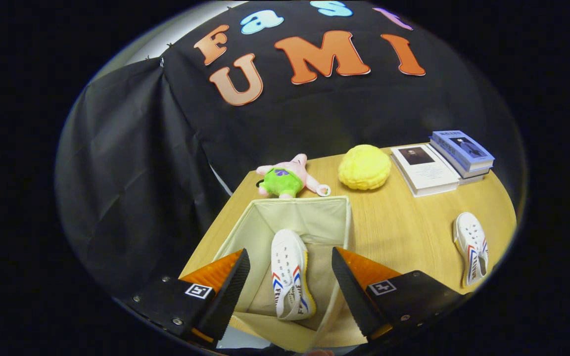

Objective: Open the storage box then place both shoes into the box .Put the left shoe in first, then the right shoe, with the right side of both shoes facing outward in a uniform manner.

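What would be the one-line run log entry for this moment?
box: open | first shoe: inside box, between fingers | second shoe: on table | gripper: open, above box

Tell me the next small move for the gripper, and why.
Probably lift the open gripper clear of the beige fabric storage box and swing toward the second white canvas shoe lying on the wooden table. One white canvas shoe with red and blue stripes already lies in the box, untouched between the spread fingers.
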The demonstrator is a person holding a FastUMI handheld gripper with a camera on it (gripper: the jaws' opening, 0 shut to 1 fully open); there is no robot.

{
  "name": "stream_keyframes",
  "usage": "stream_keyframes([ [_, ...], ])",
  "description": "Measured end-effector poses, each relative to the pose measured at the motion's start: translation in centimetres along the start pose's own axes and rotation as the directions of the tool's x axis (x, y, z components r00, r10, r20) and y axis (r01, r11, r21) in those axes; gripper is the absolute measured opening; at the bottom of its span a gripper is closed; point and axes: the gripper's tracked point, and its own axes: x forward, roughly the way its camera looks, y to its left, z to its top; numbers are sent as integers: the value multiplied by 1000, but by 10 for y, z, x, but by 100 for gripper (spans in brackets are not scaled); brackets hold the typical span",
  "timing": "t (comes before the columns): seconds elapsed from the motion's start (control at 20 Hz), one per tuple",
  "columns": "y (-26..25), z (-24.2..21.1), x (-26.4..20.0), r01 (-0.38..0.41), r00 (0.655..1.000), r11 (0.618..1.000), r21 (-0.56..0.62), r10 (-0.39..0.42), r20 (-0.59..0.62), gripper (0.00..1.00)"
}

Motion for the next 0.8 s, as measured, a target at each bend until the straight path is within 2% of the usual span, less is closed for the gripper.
stream_keyframes([
  [0.45, -127, 28, -47, 200, 975, 980, 0, -199, 98, 98],
  [0.8, -238, 9, -78, 344, 934, 939, 0, -343, 99, 98],
])
